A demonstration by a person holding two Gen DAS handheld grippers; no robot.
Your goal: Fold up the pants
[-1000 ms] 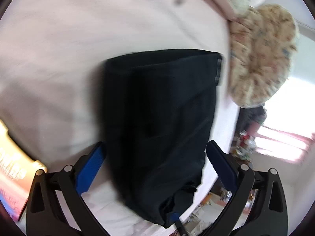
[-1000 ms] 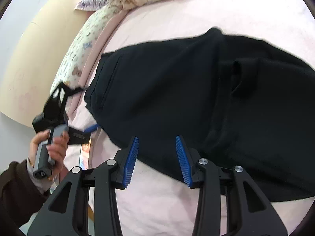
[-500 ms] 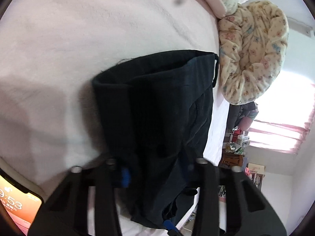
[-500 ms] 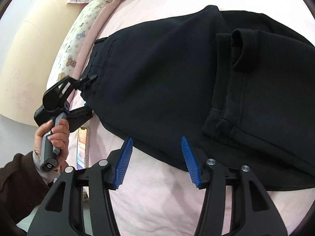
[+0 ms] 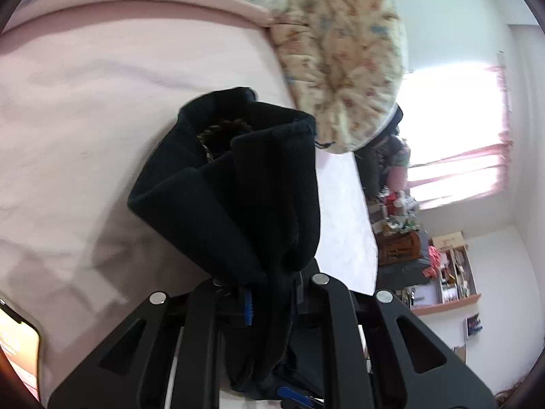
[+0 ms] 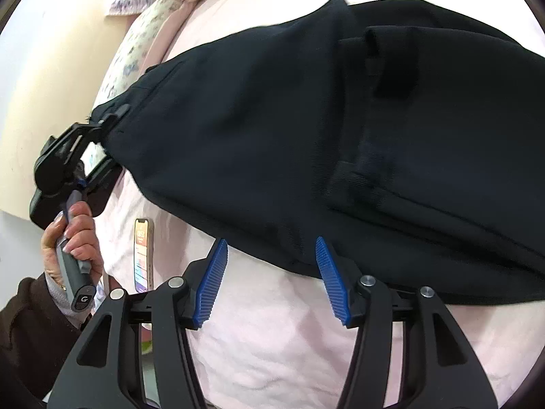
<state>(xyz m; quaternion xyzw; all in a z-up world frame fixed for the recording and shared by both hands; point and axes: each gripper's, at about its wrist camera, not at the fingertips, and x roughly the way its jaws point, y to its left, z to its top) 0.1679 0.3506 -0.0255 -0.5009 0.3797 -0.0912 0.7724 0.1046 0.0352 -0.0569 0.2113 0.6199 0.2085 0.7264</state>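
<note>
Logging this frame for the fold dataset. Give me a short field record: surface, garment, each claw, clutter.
surface: pink bed sheet
garment: black pants, one end bunched and raised off the sheet
left claw: just closed, now shut on the pants' edge
right claw: open, jaws just widened, nothing between them, tips at the pants' near edge
clutter: phone face up on sheet beside the pants; floral pillow

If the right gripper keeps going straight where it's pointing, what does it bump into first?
Probably the near edge of the black pants, lying just ahead of the open right gripper on the pink bedsheet; depth is hard to judge.
</note>
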